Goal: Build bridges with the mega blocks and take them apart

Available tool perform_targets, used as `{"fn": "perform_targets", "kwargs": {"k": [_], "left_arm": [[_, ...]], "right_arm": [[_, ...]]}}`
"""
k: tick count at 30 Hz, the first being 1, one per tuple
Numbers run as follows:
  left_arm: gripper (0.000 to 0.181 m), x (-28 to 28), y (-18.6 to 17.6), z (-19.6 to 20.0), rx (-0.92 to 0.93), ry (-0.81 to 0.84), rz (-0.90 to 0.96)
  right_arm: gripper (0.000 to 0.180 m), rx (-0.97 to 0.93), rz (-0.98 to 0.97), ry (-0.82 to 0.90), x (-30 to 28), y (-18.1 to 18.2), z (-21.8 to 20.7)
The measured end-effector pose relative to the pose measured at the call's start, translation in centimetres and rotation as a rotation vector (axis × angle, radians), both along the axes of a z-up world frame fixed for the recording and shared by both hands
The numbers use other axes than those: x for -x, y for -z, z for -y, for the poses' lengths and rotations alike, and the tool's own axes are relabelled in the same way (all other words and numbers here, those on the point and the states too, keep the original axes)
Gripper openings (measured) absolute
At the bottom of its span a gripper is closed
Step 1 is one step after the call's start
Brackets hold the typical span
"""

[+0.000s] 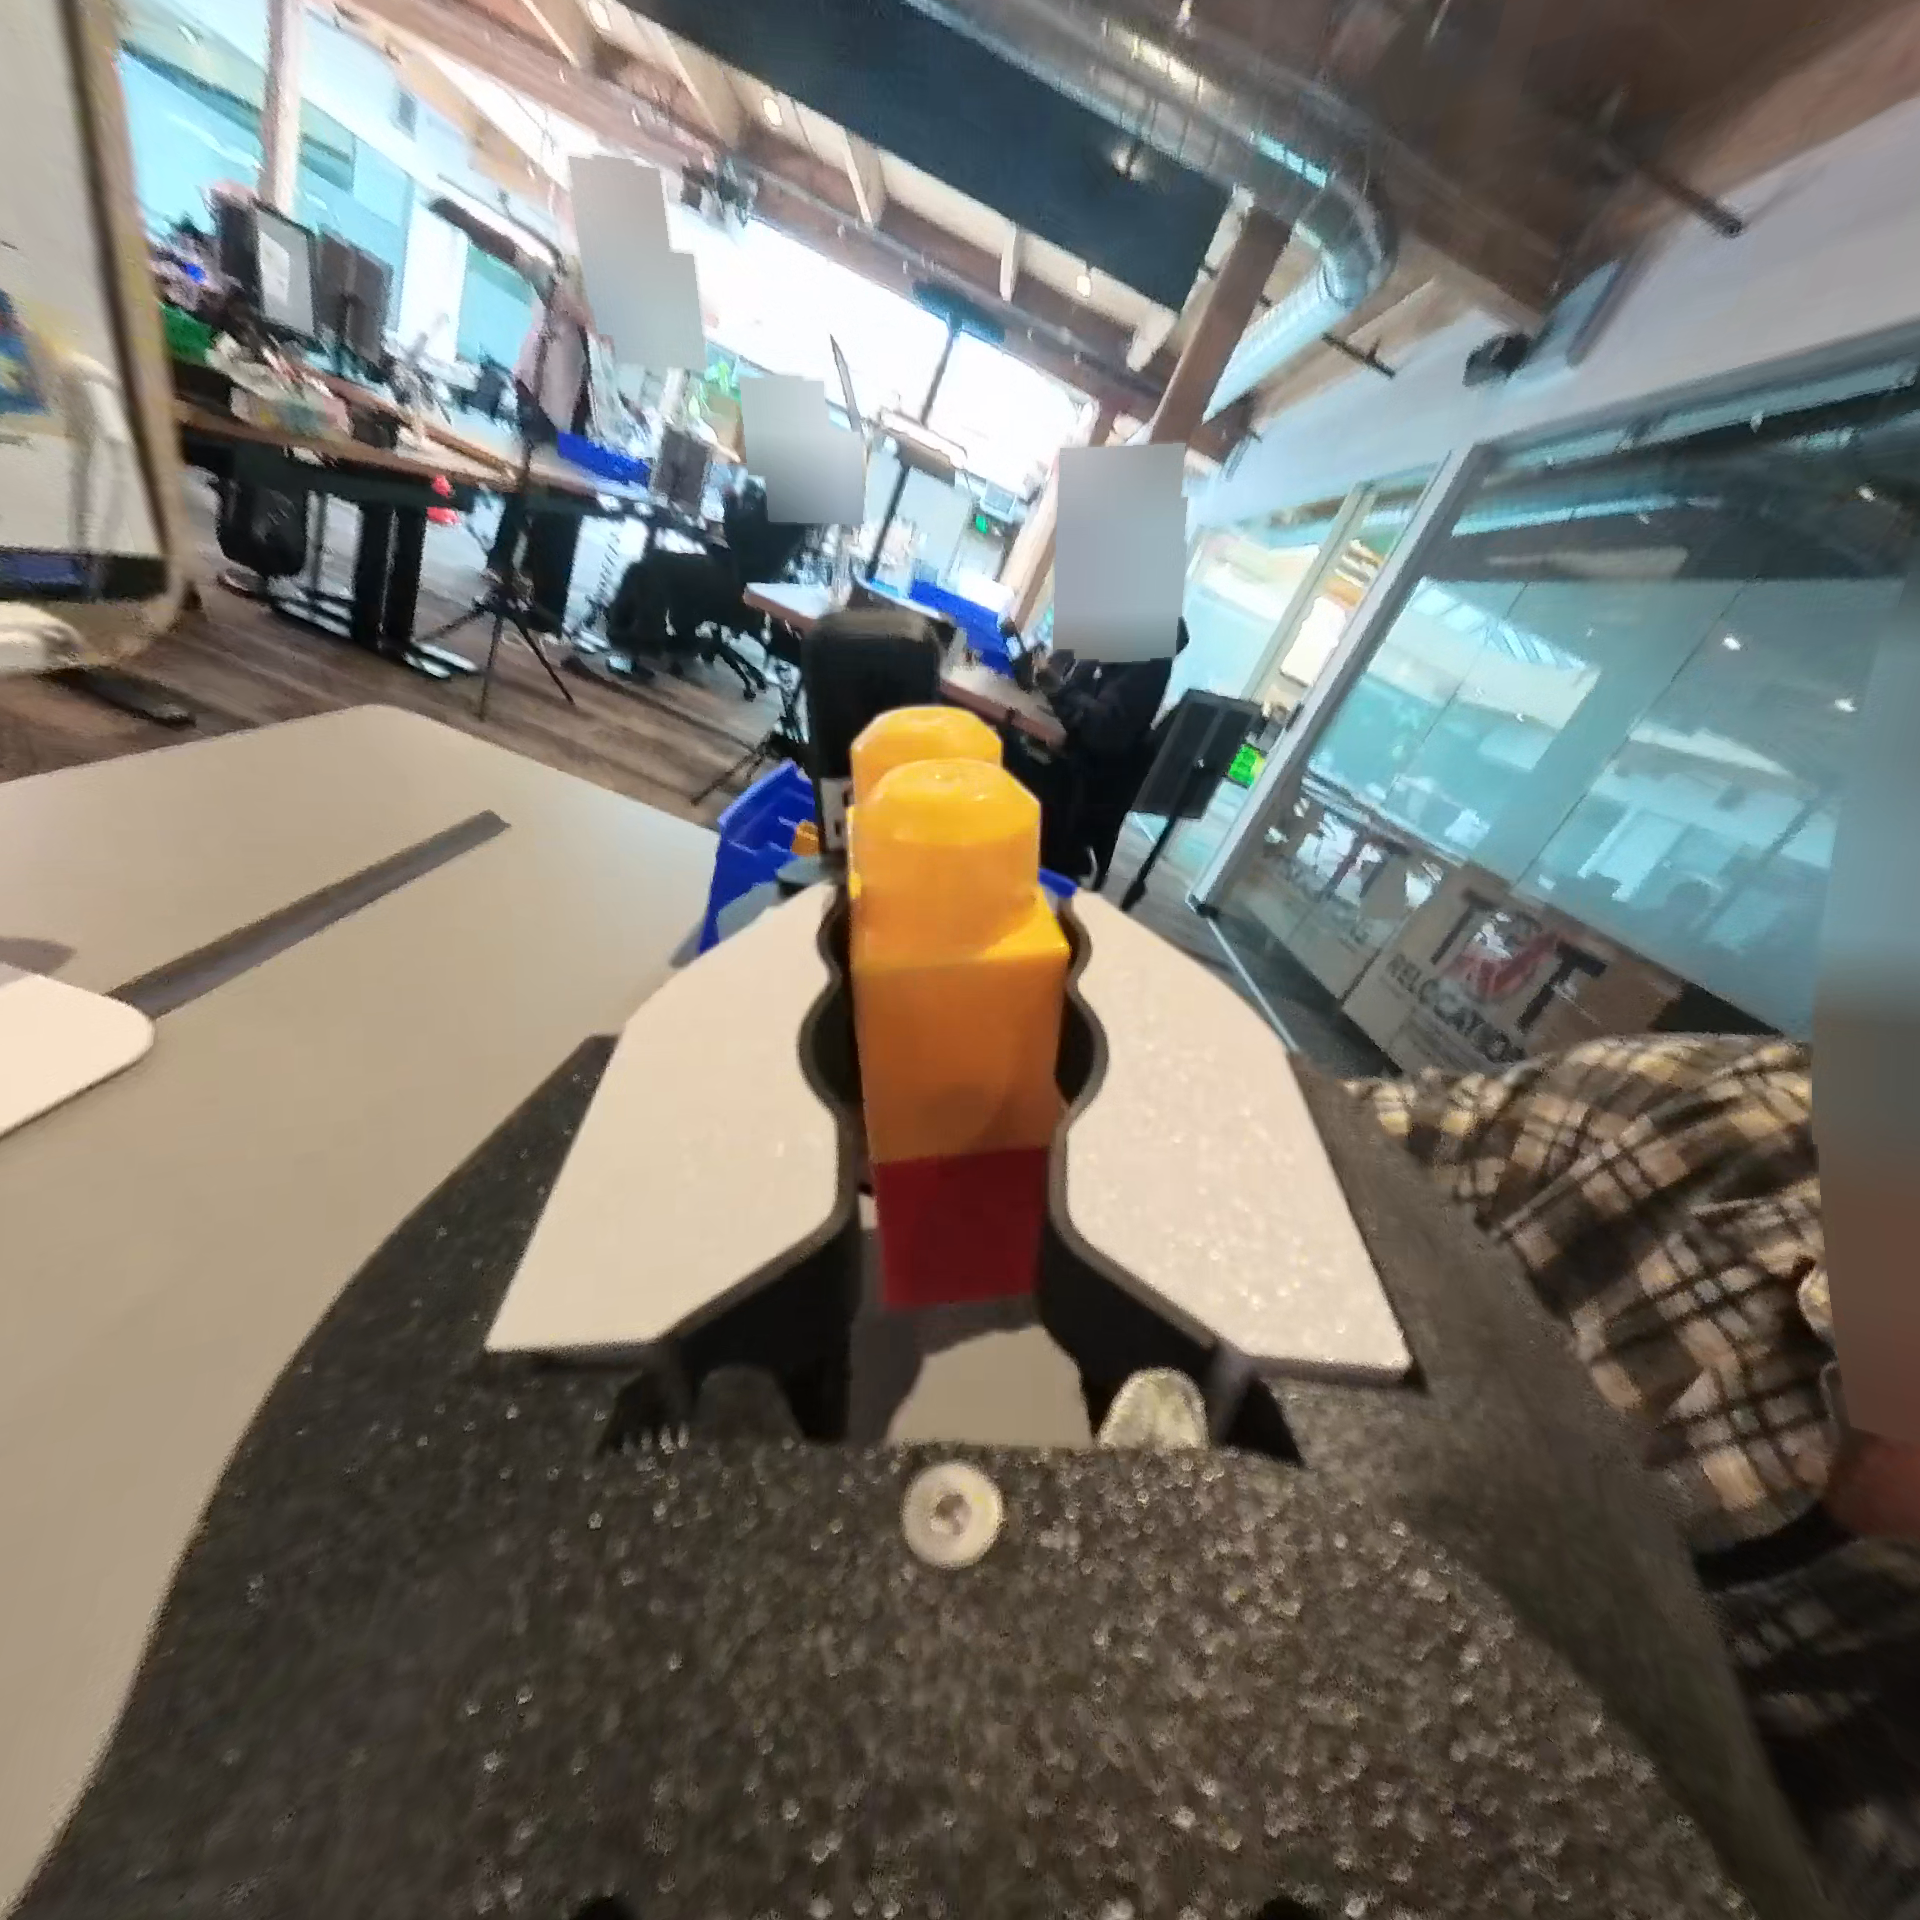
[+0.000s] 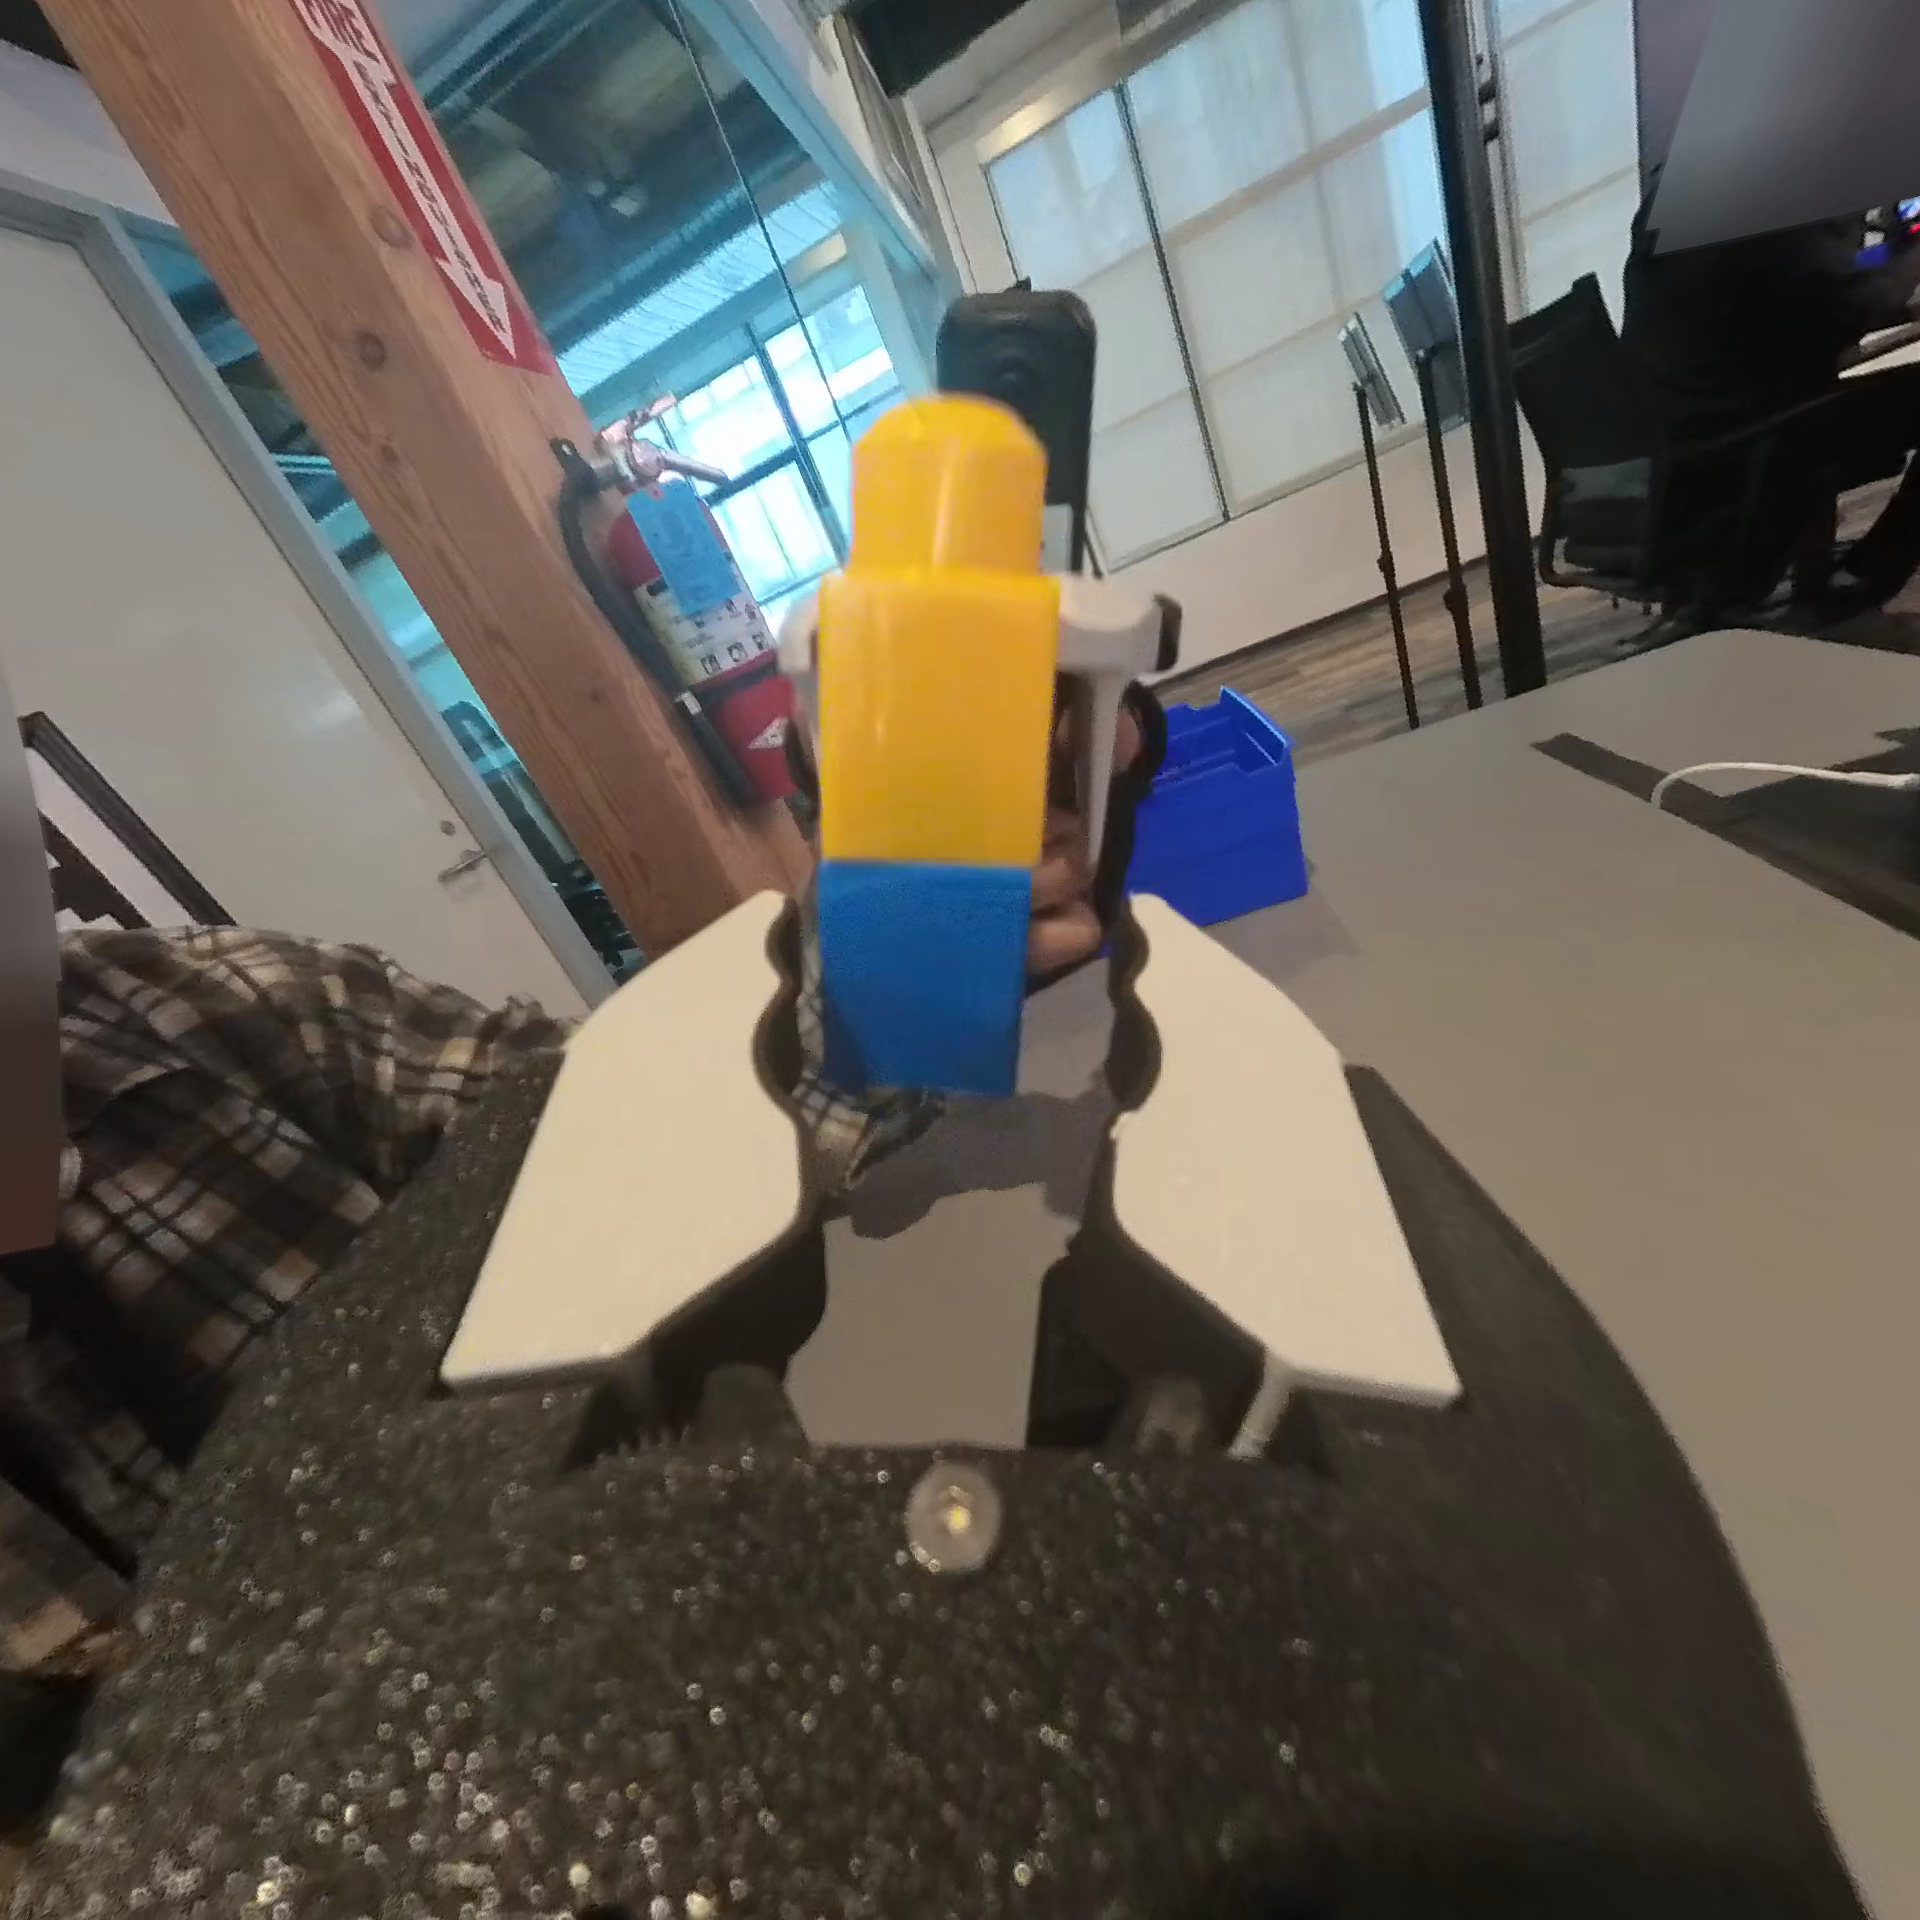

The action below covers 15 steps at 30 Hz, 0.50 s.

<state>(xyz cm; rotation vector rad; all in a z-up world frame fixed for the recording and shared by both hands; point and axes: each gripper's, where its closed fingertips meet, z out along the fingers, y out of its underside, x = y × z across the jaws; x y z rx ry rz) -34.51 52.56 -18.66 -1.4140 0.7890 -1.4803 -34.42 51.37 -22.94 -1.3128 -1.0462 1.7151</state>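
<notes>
A long yellow block lies along my left gripper, whose jaws are shut on its sides, above the grey table. A red block hangs under its near end. In the right wrist view the same yellow block shows end-on with a blue block under it. My right gripper is open. The blue block sits between its fingertips, close to the left one, with a gap on the right. The left gripper's white fingers show behind the yellow block.
A blue bin stands at the far table edge, also in the right wrist view. A plaid sleeve lies beside each gripper. A white pad and a white cable lie on the table. Desks, chairs and glass walls stand beyond. The gap from one gripper's tips to the other's is roughly 4 cm.
</notes>
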Motion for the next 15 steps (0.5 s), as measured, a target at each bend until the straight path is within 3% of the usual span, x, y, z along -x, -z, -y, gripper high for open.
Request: {"fn": "perform_targets", "kwargs": {"k": [4,6,15], "left_arm": [[0.037,0.4,-0.3,0.0,-0.028,-0.014,0.007],[0.037,0.0,-0.2,0.2,-0.035,-0.012,-0.005],[0.036,0.1,-1.7,0.4,-0.072,-0.097,0.091]], "right_arm": [[0.053,0.008,0.020,-0.018,0.7,0.5,0.5],[0.037,-0.001,0.006,-0.040,0.9,0.2,0.9],[0.036,0.007,0.059,-0.036,1.1,-0.4,1.6]]}}
